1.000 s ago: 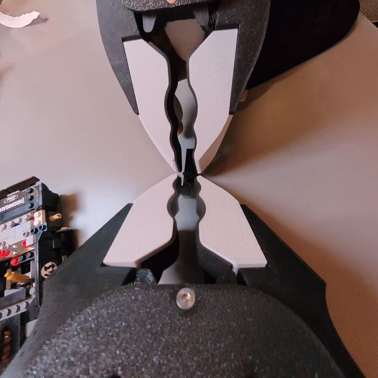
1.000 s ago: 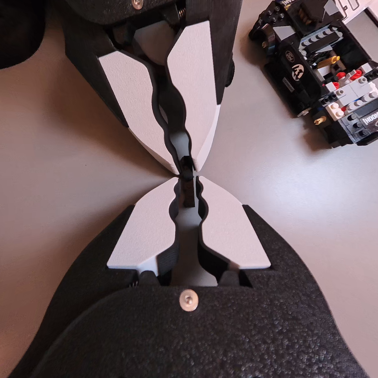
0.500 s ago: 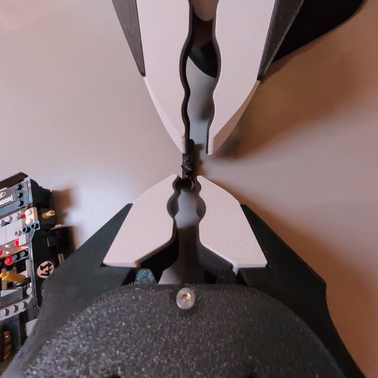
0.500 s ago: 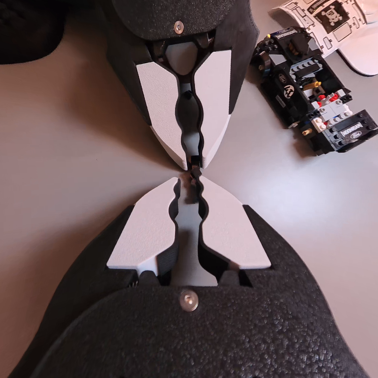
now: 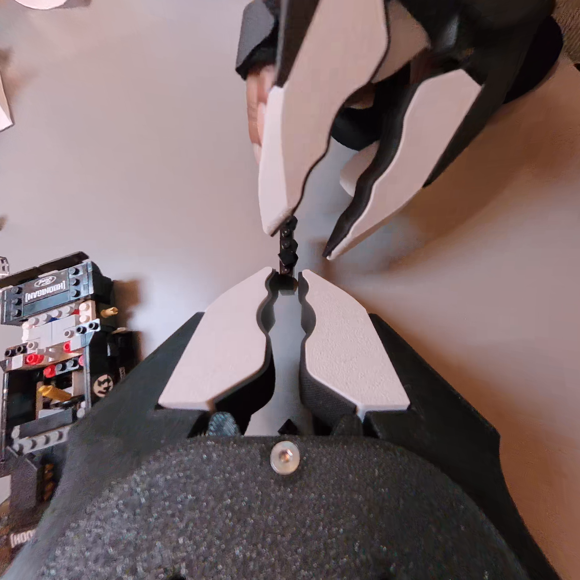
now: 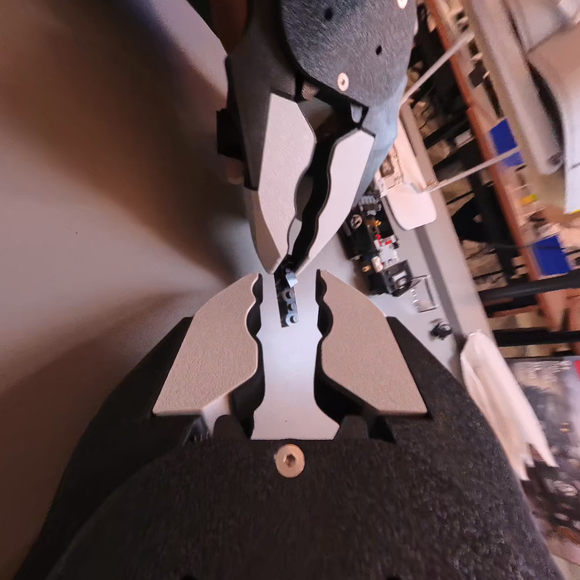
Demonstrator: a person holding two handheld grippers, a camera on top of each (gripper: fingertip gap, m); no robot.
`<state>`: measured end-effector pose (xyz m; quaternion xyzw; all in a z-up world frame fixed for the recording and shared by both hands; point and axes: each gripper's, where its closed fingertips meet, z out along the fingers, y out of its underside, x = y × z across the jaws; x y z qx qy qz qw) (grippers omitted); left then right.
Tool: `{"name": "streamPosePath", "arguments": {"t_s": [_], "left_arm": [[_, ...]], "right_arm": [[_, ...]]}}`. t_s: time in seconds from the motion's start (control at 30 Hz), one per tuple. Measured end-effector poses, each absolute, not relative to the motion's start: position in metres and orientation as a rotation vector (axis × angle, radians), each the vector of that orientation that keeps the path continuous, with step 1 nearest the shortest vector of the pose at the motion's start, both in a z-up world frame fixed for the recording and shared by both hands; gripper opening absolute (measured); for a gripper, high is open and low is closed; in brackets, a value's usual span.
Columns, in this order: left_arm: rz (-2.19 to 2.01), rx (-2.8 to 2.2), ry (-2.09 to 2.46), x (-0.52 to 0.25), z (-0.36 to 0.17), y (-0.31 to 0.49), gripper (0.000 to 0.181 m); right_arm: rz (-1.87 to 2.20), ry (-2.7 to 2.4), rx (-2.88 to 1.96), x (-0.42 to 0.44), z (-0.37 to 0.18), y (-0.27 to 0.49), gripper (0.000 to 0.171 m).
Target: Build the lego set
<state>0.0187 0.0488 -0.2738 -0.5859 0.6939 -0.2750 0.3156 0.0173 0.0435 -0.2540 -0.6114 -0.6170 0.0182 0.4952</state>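
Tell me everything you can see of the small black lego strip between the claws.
The strip is a thin black studded plate carrying a small grey sloped piece. It is off the table, one end pinched in the shut left claw. The right claw is open around its other end; one finger seems to touch it.

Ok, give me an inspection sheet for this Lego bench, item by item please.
Surface: plain grey table, mostly bare.
Job's things: small black studded piece; partly built car model beside.
Clutter: white paper sheets, clear plastic bit.
Grippers: left gripper shut on the piece; right gripper open around its free end.
Cables: nothing seen.
Surroundings: blurred shelving behind the table.
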Motion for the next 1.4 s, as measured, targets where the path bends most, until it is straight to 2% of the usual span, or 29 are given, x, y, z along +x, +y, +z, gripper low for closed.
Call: {"name": "streamPosePath", "arguments": {"t_s": [0.13,0.67,0.83,1.1,1.4], "left_arm": [[-0.749,-1.606,1.801,0.018,-0.269,0.05,0.012],[-0.893,-1.763,1.622,0.02,-0.252,0.055,0.012],[-0.916,-1.789,1.573,0.021,-0.244,0.057,0.012],[-0.97,-1.847,1.54,0.021,-0.244,0.055,0.012],[-1.135,-1.899,1.497,0.02,-0.244,0.052,0.012]], "right_arm": [[-0.112,-1.513,-1.369,0.014,-0.249,0.047,0.032],[-0.356,-1.445,-1.276,0.017,-0.25,0.061,0.015],[-0.402,-1.407,-1.235,0.017,-0.243,0.063,0.015],[-0.34,-1.398,-1.283,0.017,-0.243,0.061,0.014],[-0.087,-1.357,-1.479,0.017,-0.245,0.058,0.014]]}}
